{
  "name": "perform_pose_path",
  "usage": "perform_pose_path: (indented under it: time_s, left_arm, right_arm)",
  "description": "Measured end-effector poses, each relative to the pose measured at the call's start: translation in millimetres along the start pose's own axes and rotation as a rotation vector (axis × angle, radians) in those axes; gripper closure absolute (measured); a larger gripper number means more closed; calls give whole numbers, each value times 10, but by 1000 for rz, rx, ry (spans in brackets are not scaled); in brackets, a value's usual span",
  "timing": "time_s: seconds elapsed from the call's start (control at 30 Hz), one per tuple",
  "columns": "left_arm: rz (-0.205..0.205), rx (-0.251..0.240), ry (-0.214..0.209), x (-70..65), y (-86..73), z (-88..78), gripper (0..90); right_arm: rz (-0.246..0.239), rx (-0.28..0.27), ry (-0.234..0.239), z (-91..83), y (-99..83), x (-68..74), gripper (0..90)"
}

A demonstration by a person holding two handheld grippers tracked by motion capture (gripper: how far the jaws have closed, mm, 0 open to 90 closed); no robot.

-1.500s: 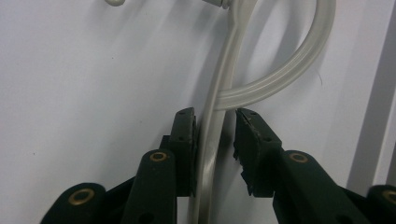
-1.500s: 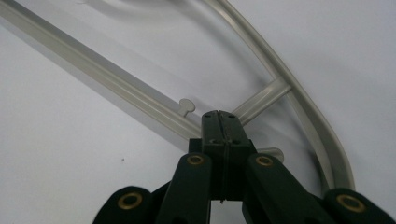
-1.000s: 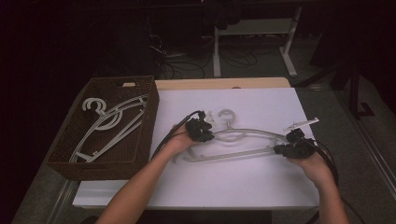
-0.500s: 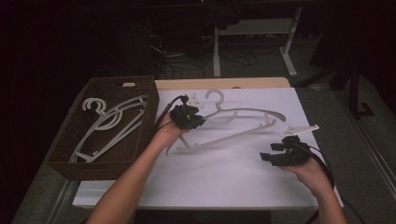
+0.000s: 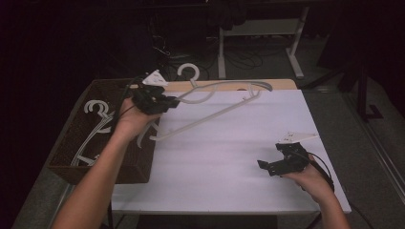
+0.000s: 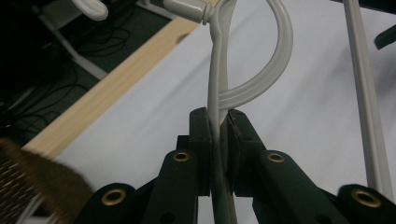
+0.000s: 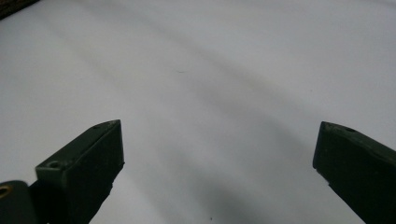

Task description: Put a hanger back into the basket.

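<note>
White plastic hanger (image 5: 215,102) is riding clear of the counter (image 5: 229,157), left tongs (image 5: 165,102) clamped on it beside the brown wicker basket (image 5: 138,162); drop-in remaining. Right tongs (image 5: 272,166), just opening, are gaping empty.

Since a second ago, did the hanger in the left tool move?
Yes. The hanger rose off the white table, swinging left toward the basket, held by the left tool.

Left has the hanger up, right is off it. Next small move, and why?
Probably carry the hanger leftward over the basket, then lower it in. The left gripper is clamped on its thin arm, the hanger hangs tilted above the table, and the right gripper has just opened, with nothing between its jaws. The basket already holds other hangers.
</note>
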State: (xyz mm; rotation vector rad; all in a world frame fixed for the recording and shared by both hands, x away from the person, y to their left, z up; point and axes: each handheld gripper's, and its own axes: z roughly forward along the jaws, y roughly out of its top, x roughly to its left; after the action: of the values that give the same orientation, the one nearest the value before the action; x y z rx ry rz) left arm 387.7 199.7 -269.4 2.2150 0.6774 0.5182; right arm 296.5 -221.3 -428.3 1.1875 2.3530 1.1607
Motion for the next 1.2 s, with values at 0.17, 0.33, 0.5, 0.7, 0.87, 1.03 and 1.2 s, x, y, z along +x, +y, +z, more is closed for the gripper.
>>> perform_pose_path:
  time_s: [0.17,0.33,0.5,0.7,0.87,1.03,1.2]
  left_arm:
    - [-47,-30,50,258,-206,-350,828]
    - [-97,-33,122,503,-485,-691,828]
    - [-154,-22,190,729,-817,-954,828]
    - [-201,12,266,971,-1198,-1152,828]
    - [-241,32,312,1159,-1481,-1276,828]
    - [-284,57,340,1325,-1748,-1365,827]
    - [-313,82,367,1406,-1938,-1396,827]
  right_arm:
    - [3,-8,-8,5,-12,-10,18]
    - [3,5,-19,28,-32,-27,17]
    - [1,11,-23,43,-33,-31,17]
    - [1,27,-35,65,-51,-48,18]
    - [7,26,-39,61,-52,-64,18]
    - [9,29,-43,63,-54,-73,18]
    - [13,31,-45,68,-54,-83,18]
